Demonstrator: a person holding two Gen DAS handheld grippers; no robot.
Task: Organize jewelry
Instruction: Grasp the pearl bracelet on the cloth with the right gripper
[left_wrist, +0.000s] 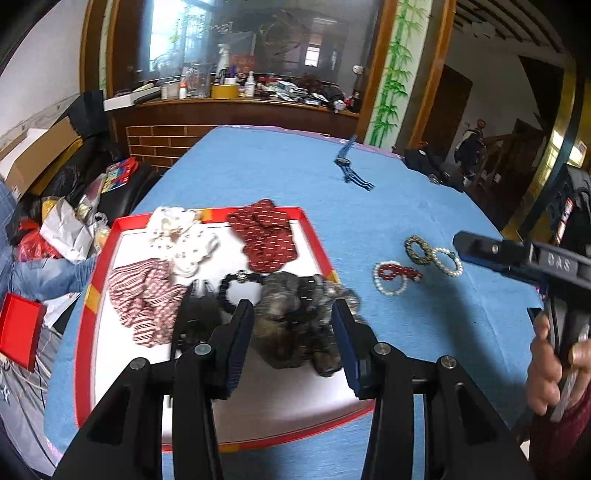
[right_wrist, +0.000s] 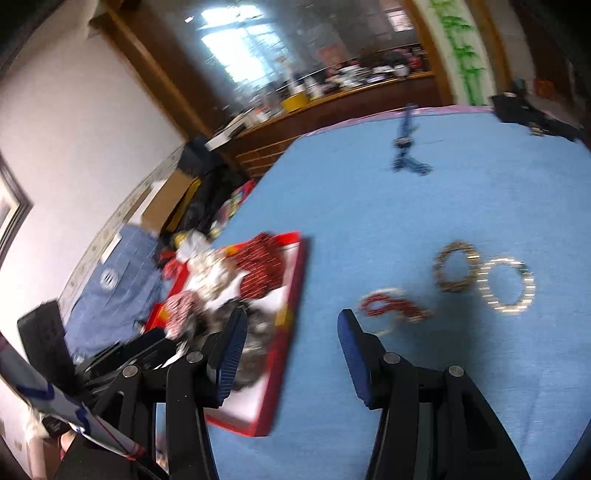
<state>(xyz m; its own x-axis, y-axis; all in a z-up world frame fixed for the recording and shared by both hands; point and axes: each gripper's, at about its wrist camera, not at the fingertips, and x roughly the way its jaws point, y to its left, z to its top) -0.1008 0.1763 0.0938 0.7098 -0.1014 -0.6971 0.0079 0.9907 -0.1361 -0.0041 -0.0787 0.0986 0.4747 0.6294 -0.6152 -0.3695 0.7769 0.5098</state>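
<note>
A red-rimmed white tray (left_wrist: 110, 236) lies on the blue table and holds several scrunchies: white (left_wrist: 181, 236), dark red (left_wrist: 267, 234), striped (left_wrist: 147, 299), a black bead bracelet (left_wrist: 231, 291) and a dark mottled scrunchie (left_wrist: 295, 317). My left gripper (left_wrist: 293, 312) is open, its jaws on either side of the mottled scrunchie. Right of the tray lie a red and pearl bracelet (left_wrist: 393, 277) (right_wrist: 391, 308), a dark beaded bracelet (left_wrist: 417, 249) (right_wrist: 456, 266) and a pearl bracelet (left_wrist: 447, 260) (right_wrist: 506, 286). My right gripper (right_wrist: 291, 321) is open and empty above the cloth between the tray (right_wrist: 291, 295) and the bracelets. It also shows at the right edge of the left wrist view (left_wrist: 491, 251).
A blue watch (left_wrist: 349, 164) (right_wrist: 406, 147) lies far back on the table. A black bag (left_wrist: 432, 166) sits at the far right edge. A cluttered wooden counter stands behind. Boxes and bags lie on the floor to the left.
</note>
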